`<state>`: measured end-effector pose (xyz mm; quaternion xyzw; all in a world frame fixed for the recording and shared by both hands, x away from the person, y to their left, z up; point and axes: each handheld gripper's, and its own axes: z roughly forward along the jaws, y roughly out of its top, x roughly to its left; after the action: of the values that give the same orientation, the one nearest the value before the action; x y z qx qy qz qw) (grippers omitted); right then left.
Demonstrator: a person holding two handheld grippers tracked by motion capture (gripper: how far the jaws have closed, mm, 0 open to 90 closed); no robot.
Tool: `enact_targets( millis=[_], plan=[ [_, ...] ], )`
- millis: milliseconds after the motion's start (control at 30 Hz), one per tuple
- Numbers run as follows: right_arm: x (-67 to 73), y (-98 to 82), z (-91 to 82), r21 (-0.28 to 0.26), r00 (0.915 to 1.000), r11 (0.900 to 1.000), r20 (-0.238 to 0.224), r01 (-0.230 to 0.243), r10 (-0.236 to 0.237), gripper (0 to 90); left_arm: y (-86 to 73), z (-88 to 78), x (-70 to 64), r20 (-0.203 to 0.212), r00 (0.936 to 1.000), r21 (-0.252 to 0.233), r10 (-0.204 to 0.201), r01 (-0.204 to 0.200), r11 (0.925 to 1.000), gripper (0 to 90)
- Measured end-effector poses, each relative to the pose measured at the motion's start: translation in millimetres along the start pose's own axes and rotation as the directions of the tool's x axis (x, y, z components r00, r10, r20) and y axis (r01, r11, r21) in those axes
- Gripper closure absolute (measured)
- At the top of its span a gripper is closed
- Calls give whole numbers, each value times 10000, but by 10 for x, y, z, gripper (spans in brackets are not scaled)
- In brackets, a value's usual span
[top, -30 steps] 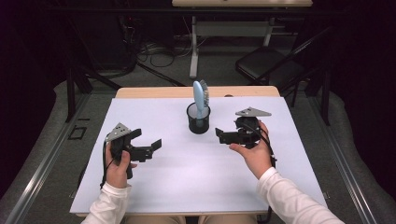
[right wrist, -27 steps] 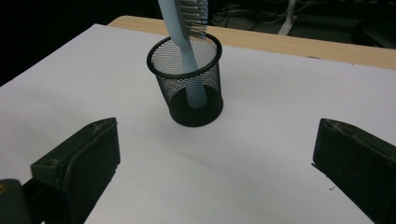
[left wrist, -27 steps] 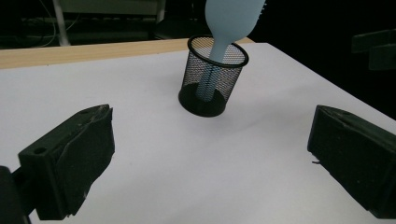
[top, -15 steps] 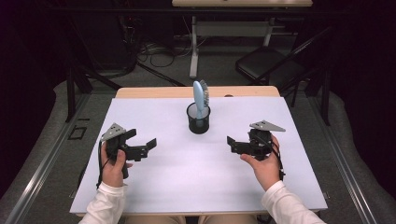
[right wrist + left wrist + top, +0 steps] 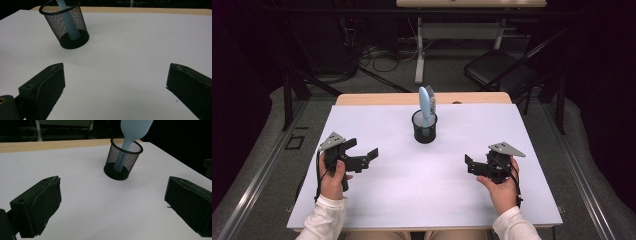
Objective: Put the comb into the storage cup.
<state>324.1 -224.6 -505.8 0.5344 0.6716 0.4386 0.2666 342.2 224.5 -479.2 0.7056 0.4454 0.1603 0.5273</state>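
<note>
Both tools have drawn back from the middle of the counter toward its near edge over the last second, the right tool (image 5: pixel 473 164) travelling farther, from just beside the mesh cup (image 5: pixel 425 127) out toward the near right corner, while the left tool (image 5: pixel 364 152) slid a little toward the near left corner. Each tool now has its jaws wide apart and holds nothing, hovering just over the white counter (image 5: pixel 412 195). The mesh cup stands upright near the middle of the far edge, with the pale blue brush (image 5: pixel 426 102) standing handle-down in it, its head rising above the rim and leaning slightly. My worry is the top-heavy brush: a careless approach that clips the cup's rim could tip the light cup over or roll it off the far edge. The cup sits well apart from both tools, roughly midway between them and farther from the person
</note>
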Motion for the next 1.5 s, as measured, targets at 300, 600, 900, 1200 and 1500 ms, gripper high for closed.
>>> enact_targets(
  millis=[300, 600, 900, 1200, 1500],
  plan=[
    [-31, -141, -24, 9, 9992, 9992, 16, -388, 388, 16, 4, -24, 35, -68, 9999, -100, -85, 84, 9999, 10],
    [-39, -224, -35, -118, 9996, 9995, -13, -298, 298, 16, 4, -34, 57, -107, 9999, -109, -96, 95, 9999, 10],
    [-49, -275, -29, -182, 9989, 9988, -26, -463, 463, 16, -3, -30, 66, -150, 9998, -96, -117, 115, 9999, 10],
    [-80, -338, -24, -208, 9979, 9977, 99, -642, 644, 16, -14, -23, 82, -196, 9997, -56, -128, 126, 9999, 9],
    [-87, -366, -24, -257, 9978, 9976, 152, -646, 650, 16, -19, -18, 83, -232, 9997, -10, -108, 107, 9999, 10]
  ],
)
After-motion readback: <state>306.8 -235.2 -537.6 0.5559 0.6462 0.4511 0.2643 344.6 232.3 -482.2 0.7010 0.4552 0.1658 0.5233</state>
